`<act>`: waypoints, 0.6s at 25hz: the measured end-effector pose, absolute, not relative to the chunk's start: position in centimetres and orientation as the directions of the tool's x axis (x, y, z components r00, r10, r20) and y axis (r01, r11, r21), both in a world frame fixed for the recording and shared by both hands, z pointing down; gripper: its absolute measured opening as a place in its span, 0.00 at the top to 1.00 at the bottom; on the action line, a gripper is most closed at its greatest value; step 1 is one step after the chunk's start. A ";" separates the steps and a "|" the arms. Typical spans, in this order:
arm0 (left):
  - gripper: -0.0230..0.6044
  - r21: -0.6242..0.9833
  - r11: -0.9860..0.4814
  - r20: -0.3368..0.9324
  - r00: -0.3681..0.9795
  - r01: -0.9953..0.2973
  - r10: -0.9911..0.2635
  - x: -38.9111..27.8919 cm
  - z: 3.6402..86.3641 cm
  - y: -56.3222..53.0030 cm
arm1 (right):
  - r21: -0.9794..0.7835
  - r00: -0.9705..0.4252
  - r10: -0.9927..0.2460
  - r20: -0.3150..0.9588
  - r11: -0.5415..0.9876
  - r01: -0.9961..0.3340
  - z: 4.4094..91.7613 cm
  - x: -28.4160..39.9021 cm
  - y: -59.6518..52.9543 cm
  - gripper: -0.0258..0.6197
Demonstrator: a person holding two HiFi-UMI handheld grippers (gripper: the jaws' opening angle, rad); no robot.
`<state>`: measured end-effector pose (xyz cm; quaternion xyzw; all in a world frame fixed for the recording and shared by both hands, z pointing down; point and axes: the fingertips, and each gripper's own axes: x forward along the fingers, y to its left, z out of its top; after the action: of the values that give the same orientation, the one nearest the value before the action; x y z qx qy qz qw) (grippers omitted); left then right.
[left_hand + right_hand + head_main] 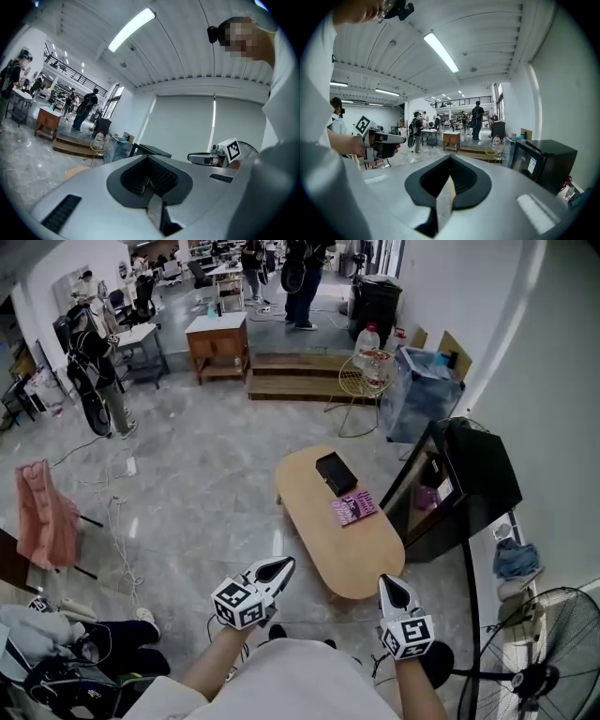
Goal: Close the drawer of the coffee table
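The coffee table (pixel 309 486) is an oval of light wood in the middle of the head view, and no drawer shows on it from here. On its top lie a black box (pixel 336 472) and a pink book (pixel 354 508). My left gripper (pixel 284 565) is shut and empty, held over the floor to the left of the table's near end. At that near end my right gripper (pixel 392 583) hovers, also shut and empty. In the left gripper view the jaws (pixel 149 164) meet, with the right gripper (pixel 206 158) beyond them. In the right gripper view the jaws (pixel 450 161) are together.
A black cabinet (pixel 473 474) stands close to the table's right side. A floor fan (pixel 553 652) is at the bottom right. Behind the table are a wire stool (pixel 364 376) and a clear bin (pixel 417 390). Cables (pixel 117 521) run across the floor at left. People stand far back.
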<state>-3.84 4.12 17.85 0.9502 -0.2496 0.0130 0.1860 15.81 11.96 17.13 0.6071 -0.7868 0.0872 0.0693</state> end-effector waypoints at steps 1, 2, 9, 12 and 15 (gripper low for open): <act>0.95 0.347 -0.807 0.118 0.876 -0.478 -0.468 -3.5 17.8 4.2 | -0.054 -0.255 -0.943 0.212 0.249 -0.967 17.0 16.0 11.9 0.94; 0.95 0.348 -0.807 0.119 0.876 -0.478 -0.467 -3.3 17.7 4.2 | -0.055 -0.256 -0.944 0.210 0.250 -0.967 16.9 16.2 11.9 0.94; 0.95 0.347 -0.809 0.128 0.879 -0.474 -0.460 -2.6 17.5 4.1 | -0.062 -0.251 -0.948 0.197 0.244 -0.968 16.5 16.8 11.8 0.94; 0.95 0.347 -0.811 0.131 0.881 -0.470 -0.455 -2.2 17.6 4.2 | -0.062 -0.249 -0.949 0.194 0.241 -0.969 16.5 17.2 11.8 0.94; 0.95 0.344 -0.814 0.133 0.883 -0.467 -0.450 -2.1 17.5 4.2 | -0.057 -0.247 -0.950 0.192 0.240 -0.969 16.1 17.3 11.7 0.94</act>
<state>-2.05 4.16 17.45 0.9522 -0.2408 0.0224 0.1866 17.35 11.71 16.13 0.6109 -0.7853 0.0817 0.0584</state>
